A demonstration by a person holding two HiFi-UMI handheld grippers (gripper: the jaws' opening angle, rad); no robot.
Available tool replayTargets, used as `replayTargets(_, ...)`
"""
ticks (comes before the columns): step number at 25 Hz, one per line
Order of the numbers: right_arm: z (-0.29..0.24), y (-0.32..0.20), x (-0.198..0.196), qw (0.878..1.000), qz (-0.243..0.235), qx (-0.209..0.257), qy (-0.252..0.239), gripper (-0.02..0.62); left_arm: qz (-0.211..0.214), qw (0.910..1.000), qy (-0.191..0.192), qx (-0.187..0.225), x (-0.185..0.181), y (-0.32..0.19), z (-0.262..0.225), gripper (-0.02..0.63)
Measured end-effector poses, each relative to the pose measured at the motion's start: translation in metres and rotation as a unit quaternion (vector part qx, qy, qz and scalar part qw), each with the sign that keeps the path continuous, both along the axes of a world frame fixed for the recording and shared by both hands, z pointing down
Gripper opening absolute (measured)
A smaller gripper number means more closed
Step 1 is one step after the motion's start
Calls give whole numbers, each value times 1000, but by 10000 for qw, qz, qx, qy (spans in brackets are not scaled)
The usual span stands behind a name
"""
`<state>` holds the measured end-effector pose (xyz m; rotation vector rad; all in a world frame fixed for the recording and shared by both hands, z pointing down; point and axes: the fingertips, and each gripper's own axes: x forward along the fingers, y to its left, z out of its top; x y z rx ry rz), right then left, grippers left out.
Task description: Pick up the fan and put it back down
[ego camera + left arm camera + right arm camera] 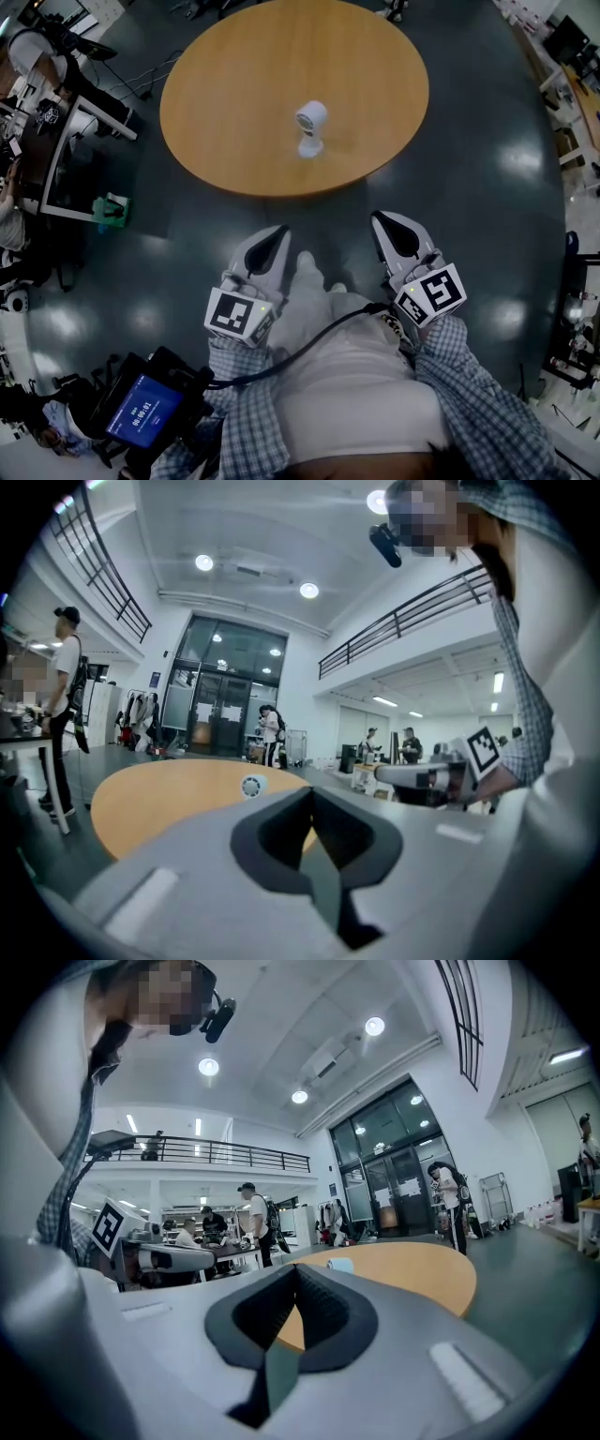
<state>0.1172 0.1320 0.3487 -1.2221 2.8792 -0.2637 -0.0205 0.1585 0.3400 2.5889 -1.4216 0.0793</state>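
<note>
A small white fan (310, 127) stands upright near the middle of a round wooden table (234, 112). It also shows far off in the left gripper view as the fan (251, 786) and in the right gripper view as the fan (339, 1265). My left gripper (278, 232) and right gripper (379, 219) are held close to my body, short of the table's near edge. Both are shut with nothing between the jaws. In their own views the left gripper (312, 794) and right gripper (295, 1270) point level toward the table.
A dark shiny floor surrounds the table. A desk with equipment (66, 141) and a green object (111, 208) are at the left. Shelves and clutter (572, 84) line the right. Several people (270, 735) stand in the hall behind. A handheld screen (142, 408) hangs at my lower left.
</note>
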Motion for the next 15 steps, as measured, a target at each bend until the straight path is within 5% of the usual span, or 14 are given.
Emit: replayTargets(15,12,-112,-50,9998,4,-28,180,3,247,9997,-27,-83,-39,-116,12,2)
